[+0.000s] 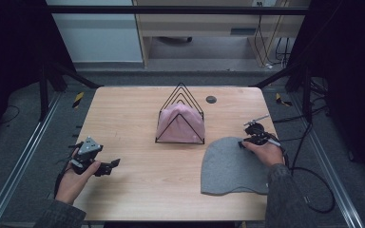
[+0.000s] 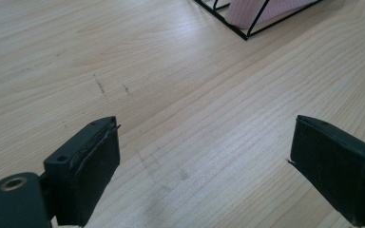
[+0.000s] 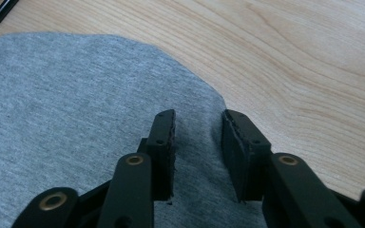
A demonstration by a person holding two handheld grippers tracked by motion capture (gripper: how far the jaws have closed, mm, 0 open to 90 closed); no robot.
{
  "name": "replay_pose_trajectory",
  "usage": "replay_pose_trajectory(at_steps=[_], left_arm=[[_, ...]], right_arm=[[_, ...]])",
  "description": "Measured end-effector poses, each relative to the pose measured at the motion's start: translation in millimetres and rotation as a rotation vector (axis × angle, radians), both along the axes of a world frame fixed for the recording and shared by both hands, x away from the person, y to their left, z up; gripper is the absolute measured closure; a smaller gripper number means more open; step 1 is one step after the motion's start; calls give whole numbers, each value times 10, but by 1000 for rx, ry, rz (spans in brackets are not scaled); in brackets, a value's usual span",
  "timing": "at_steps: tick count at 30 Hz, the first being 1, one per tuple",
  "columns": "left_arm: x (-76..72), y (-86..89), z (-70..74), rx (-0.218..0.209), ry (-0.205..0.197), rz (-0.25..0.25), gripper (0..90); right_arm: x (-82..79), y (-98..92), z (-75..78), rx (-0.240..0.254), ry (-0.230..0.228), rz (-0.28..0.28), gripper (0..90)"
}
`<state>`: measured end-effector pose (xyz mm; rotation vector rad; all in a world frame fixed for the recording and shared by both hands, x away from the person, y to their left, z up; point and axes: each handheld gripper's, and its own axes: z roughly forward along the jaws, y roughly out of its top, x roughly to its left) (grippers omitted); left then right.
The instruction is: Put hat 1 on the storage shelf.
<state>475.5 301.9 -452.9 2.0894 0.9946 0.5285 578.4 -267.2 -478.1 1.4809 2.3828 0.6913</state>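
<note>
Grey hat (image 1: 233, 166) lies flat on the right half of the surface (image 1: 138, 137), crown toward the far side, brim toward the person. It sits just right of and nearer than the wire rack (image 1: 180, 114), close to it but apart.

Right claw (image 1: 245, 141) is at the hat's far right edge. In the right gripper view the right claw (image 3: 198, 152) is low over the grey fabric close to its curved rim; the jaws stand a narrow gap apart with fabric lying between them. The pads (image 3: 167, 152) do not visibly press the cloth, no fold raised.

Left claw (image 1: 114, 164) rests near the left front of the surface, well apart from the hat, held in the left hand (image 1: 76, 178). In the left gripper view the left claw (image 2: 204, 161) is spread wide over bare wood, nothing between the jaws.

Pink hat (image 1: 180, 124) sits inside the rack, leaning within the wire frame. Rack corner with pink cloth shows at the top of the left gripper view (image 2: 247, 19).
</note>
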Motion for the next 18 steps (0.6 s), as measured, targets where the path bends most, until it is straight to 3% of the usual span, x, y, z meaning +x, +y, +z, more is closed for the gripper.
replay_pose_trajectory(at_steps=[4,6,7,11,15,18], left_arm=[[-7,-10,2,6,-3,-7,88],[-7,-10,3,12,-3,-7,88],[-6,-10,1,8,-3,-5,89],[-3,15,6,17,-4,2,89],[34,23,-46,24,28,-2,93],[35,28,-50,-2,34,9,97]], right_arm=[[-20,0,-9,12,-11,0,749],[-35,23,2,43,14,-18,822],[-35,13,-12,34,-4,7,849],[-101,51,5,61,-4,5,863],[-314,119,218,86,-75,45,863],[-539,193,428,106,-124,95,863]])
